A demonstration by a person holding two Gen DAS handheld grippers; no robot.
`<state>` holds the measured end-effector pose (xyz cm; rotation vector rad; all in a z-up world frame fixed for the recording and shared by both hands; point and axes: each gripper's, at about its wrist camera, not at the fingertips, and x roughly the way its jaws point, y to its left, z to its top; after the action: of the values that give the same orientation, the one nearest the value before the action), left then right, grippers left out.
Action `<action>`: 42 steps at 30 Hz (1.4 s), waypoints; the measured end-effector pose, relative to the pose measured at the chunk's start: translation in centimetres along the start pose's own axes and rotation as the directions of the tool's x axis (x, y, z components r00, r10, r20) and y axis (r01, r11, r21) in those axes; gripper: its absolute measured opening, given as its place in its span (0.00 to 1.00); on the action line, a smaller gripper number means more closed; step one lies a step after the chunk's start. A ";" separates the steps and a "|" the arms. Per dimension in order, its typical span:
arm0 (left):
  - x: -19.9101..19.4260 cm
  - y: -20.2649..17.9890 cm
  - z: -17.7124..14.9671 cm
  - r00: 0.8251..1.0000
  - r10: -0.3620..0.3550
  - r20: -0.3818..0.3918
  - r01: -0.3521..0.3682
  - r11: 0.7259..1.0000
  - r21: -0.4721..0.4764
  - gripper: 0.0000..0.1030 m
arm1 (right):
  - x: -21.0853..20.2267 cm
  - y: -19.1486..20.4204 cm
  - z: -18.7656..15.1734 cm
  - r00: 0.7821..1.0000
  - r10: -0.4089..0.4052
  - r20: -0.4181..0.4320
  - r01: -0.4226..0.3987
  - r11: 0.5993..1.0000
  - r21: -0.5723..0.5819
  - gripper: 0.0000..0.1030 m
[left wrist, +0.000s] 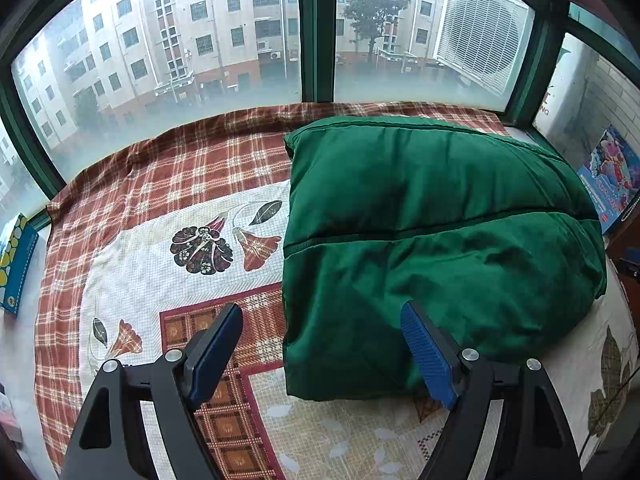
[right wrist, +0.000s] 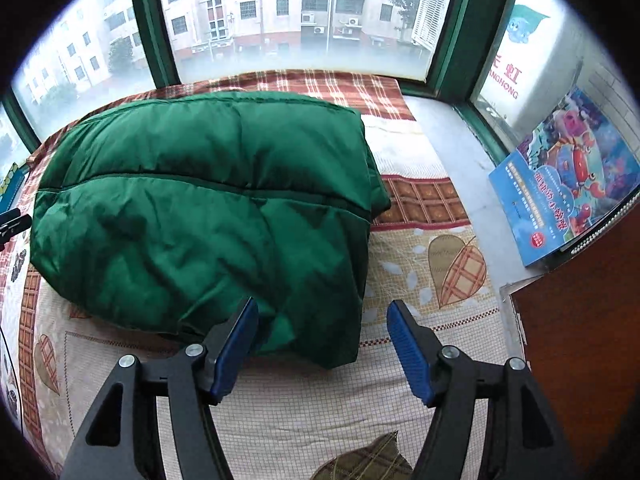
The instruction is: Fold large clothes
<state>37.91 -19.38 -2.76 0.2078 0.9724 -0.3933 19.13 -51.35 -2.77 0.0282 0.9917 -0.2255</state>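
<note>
A puffy green jacket lies folded into a thick bundle on a patterned blanket. My left gripper stands open over the jacket's near left corner, its blue pads apart and pressing on nothing. In the right wrist view the same jacket fills the left half. My right gripper is open over the jacket's near right corner, with a fold of green cloth lying between its fingers but not pinched. The tip of the left gripper shows at the left edge of the right wrist view.
A green-framed window runs along the far side of the blanket. A blue picture book leans at the right sill beside a brown cabinet. A blue patterned box stands at the far left.
</note>
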 end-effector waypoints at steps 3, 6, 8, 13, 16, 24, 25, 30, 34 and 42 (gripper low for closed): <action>-3.6 -0.8 -1.2 0.999 0.000 0.048 -0.001 1.000 0.021 0.85 | -3.0 2.3 -0.3 0.999 0.020 0.046 -0.019 0.999 -0.025 0.71; -7.1 -1.2 -2.8 0.996 -0.019 0.086 0.018 1.000 0.011 0.85 | -5.5 4.6 -1.4 0.995 0.042 0.091 -0.038 0.999 -0.039 0.71; -9.2 -1.3 -4.1 0.994 -0.025 0.109 0.026 1.000 -0.004 0.85 | -6.9 6.1 -2.5 0.991 0.048 0.127 -0.042 0.998 -0.047 0.71; -14.8 -2.1 -7.3 0.987 0.013 0.159 -0.013 1.000 -0.002 0.85 | -9.1 8.6 -5.4 0.982 0.084 0.167 -0.083 0.996 -0.013 0.71; -17.1 -2.5 -9.1 0.984 0.027 0.178 -0.028 1.000 0.004 0.85 | -9.8 9.9 -7.0 0.978 0.124 0.169 -0.128 0.992 0.014 0.71; -19.9 -3.0 -13.1 0.985 0.029 0.172 -0.031 0.999 0.008 0.85 | -11.9 11.9 -10.5 0.974 0.103 0.201 -0.116 0.992 0.055 0.71; -20.2 -3.1 -13.6 0.984 0.034 0.177 -0.036 0.999 0.007 0.85 | -12.1 11.9 -10.8 0.972 0.110 0.207 -0.127 0.990 0.069 0.71; -21.1 -3.5 -15.1 0.981 0.055 0.187 -0.058 0.998 0.013 0.85 | -12.7 12.4 -12.2 0.968 0.105 0.226 -0.131 0.986 0.102 0.71; -21.5 -3.8 -15.9 0.981 0.051 0.187 -0.055 0.998 0.016 0.85 | -12.8 13.2 -12.6 0.972 0.039 0.232 -0.062 0.994 0.093 0.71; -21.8 -3.4 -16.7 0.981 0.047 0.187 -0.049 0.999 0.008 0.85 | -12.5 13.9 -13.2 0.973 0.032 0.227 -0.050 0.996 0.075 0.71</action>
<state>12.90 -11.69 6.30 0.2015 0.7790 -0.3680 4.40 -33.90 -0.70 0.0945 0.7548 -0.2253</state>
